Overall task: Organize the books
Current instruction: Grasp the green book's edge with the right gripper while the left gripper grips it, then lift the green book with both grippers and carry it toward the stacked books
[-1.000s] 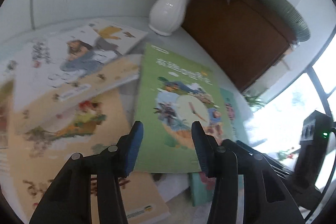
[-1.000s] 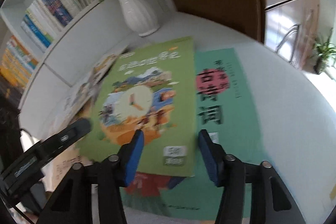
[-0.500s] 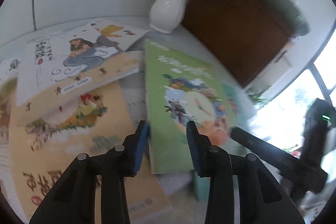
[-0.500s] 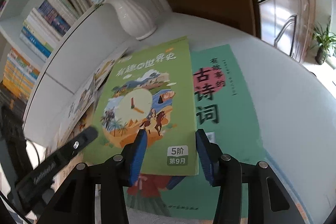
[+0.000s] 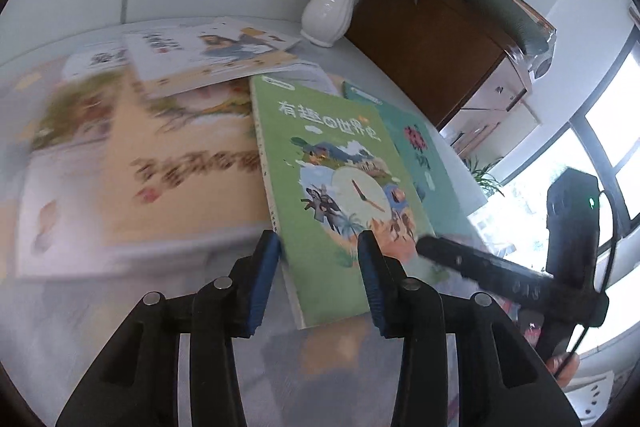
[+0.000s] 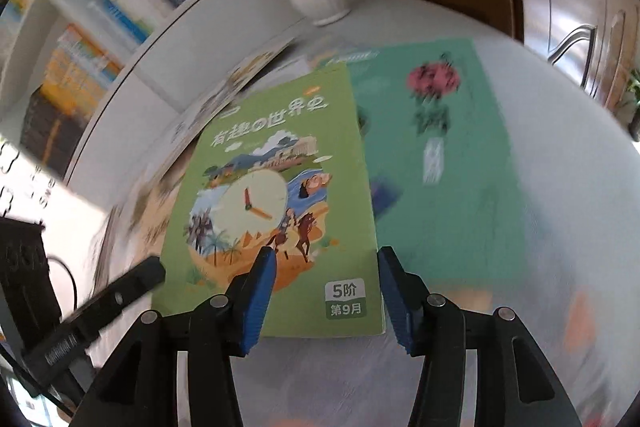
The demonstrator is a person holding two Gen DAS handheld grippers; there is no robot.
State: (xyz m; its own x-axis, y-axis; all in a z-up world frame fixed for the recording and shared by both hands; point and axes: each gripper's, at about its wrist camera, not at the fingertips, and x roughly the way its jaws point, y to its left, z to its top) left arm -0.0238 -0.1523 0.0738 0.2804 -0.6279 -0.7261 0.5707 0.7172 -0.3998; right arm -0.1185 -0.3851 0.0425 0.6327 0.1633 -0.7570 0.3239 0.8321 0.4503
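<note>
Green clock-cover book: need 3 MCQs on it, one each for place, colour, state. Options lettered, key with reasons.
1. Where does the green clock-cover book lie relative to the teal book?
A. Under it
B. Partly on top of it
C. Apart from it

2. What colour is the vase near the books?
A. White
B. Red
C. Black

3. What is the state of the right claw?
A. Shut on the teal book
B. Shut on the vase
C. Open, with nothing pressed between its pads

Key:
1 B, the green cover's right edge hides part of the teal cover.
2 A, the ribbed vase with blue flowers is plainly white.
3 C, the blue pads stand apart above the green book's lower edge; the jaws have just been opening, and nothing sits between them.
</note>
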